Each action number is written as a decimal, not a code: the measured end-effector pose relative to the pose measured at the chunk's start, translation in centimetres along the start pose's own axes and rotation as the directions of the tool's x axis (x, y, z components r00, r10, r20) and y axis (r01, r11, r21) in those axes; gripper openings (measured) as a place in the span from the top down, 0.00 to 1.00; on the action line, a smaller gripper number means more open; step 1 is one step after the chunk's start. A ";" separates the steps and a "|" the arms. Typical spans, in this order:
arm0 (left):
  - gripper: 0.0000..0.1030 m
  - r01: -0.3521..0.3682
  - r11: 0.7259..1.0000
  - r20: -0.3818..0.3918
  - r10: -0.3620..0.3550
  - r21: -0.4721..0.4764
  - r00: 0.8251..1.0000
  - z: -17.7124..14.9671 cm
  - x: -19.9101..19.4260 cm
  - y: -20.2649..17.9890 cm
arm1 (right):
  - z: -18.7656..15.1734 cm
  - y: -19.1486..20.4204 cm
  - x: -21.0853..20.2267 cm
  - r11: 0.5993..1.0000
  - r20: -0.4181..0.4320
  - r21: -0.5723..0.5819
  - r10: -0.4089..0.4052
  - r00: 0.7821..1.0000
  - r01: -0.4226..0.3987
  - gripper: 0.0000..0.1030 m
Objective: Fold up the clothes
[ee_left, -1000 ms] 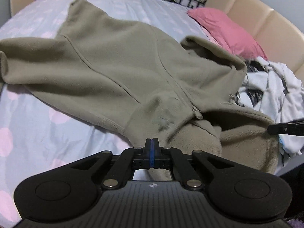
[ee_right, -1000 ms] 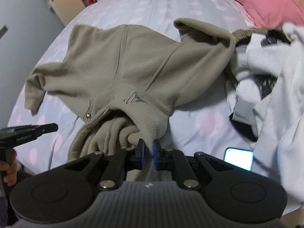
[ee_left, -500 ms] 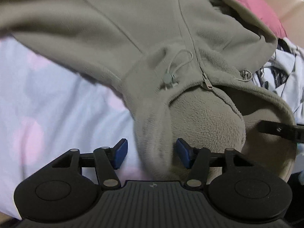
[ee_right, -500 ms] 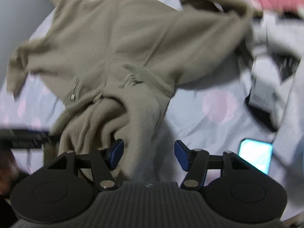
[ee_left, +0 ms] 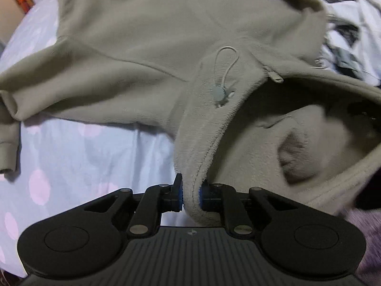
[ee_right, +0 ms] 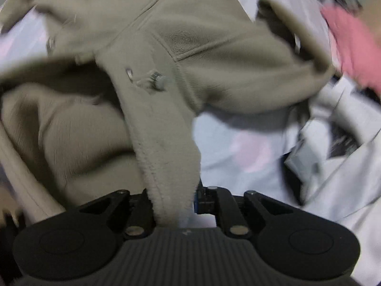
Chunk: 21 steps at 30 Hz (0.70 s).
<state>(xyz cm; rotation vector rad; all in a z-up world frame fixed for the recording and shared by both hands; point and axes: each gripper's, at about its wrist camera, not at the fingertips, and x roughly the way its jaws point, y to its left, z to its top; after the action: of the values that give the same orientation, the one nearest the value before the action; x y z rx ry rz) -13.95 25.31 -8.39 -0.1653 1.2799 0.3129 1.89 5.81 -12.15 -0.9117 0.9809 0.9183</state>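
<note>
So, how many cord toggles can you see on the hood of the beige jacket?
2. One toggle sits on the hood edge above the left hand-held gripper, with a looped cord. The other toggle is on the edge above the right hand-held gripper. More may be hidden.

Each gripper, left (ee_left: 190, 196) and right (ee_right: 172, 200), is matte black with ribbed housing, silver pivot screws and blue finger pads.

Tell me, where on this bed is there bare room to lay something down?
Bare sheet shows beside the left claw, bordered by the fleece hoodie and its sleeve cuff. A smaller patch lies under the other sleeve. Beyond it is crowded: piled white clothes and a pink pillow.
</note>
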 end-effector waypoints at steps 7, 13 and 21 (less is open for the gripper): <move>0.82 -0.008 0.999 -0.049 0.009 0.032 0.999 -0.2 4.0 -0.4 | 1.0 0.9 2.1 0.999 -0.027 -0.032 0.029 0.999 -0.030 0.83; 0.52 -0.030 0.998 0.070 0.026 0.057 0.997 -0.6 0.0 -0.1 | -0.2 0.0 -1.7 0.999 0.146 -0.022 0.048 0.988 -0.045 0.52; 0.52 0.118 0.957 0.161 -0.165 0.265 0.973 -1.4 -4.3 -3.4 | 0.0 1.6 -6.0 0.981 0.228 -0.195 0.038 0.973 0.007 0.52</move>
<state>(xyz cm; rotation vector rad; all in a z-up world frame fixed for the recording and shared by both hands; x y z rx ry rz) -15.22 21.08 -4.80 -0.0093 1.1084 0.0368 -1.25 5.10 -6.85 -0.9378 0.7085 1.1216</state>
